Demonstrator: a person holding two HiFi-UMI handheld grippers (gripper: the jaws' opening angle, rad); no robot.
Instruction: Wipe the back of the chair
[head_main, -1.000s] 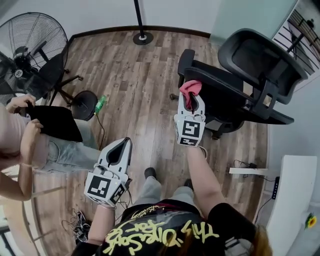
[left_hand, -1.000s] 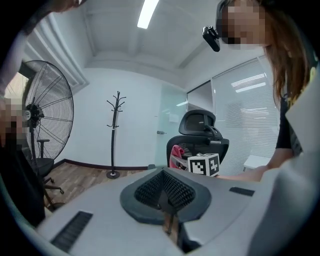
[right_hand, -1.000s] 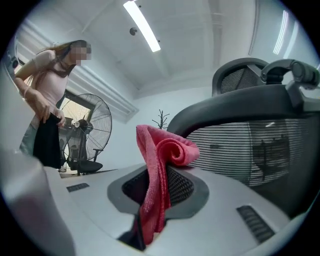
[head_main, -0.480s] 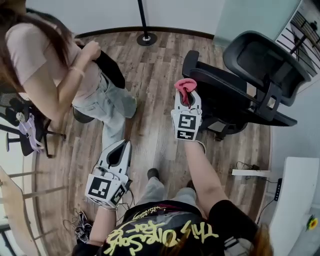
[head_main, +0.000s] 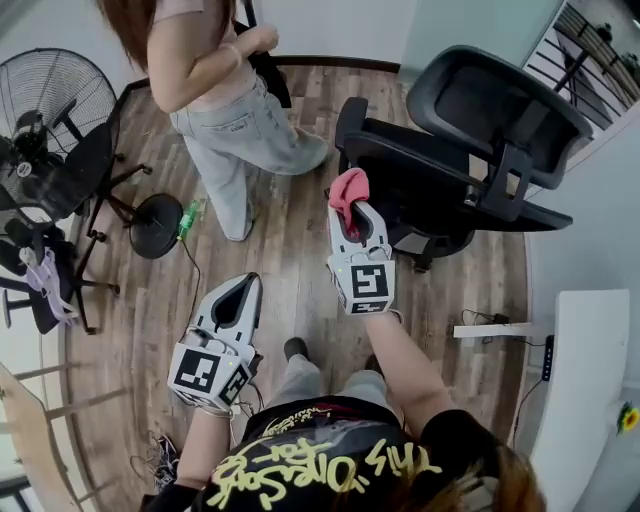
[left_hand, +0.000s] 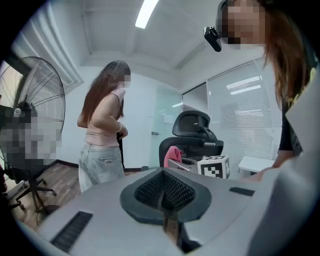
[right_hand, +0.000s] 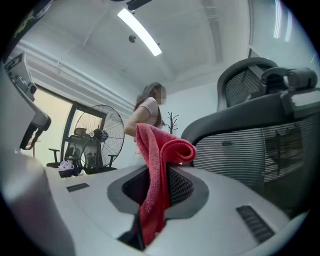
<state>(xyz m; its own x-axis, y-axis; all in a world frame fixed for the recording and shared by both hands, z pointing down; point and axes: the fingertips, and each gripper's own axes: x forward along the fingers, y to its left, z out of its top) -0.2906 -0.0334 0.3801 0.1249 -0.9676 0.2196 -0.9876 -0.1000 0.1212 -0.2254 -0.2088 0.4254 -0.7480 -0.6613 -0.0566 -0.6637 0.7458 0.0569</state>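
A black office chair (head_main: 470, 150) stands at the upper right, its mesh back (right_hand: 260, 145) turned toward me. My right gripper (head_main: 350, 205) is shut on a folded red cloth (head_main: 347, 188), which sticks out past the jaw tips just short of the chair back's upper left edge. The red cloth (right_hand: 156, 170) fills the jaws in the right gripper view, with the chair back close on the right. My left gripper (head_main: 238, 292) hangs low at the left, shut with nothing in it. The chair (left_hand: 192, 137) and cloth (left_hand: 173, 154) show far ahead in the left gripper view.
A person in a pink top and jeans (head_main: 225, 90) stands at the upper left, close to the chair. A pedestal fan (head_main: 55, 105) and a dark chair (head_main: 40, 260) stand at the far left. A white desk (head_main: 580, 400) is at the lower right, with cables on the wooden floor.
The other person has walked from the left to the top of the view. My right gripper with the cloth has shifted a little left and down; the left gripper has stayed put.
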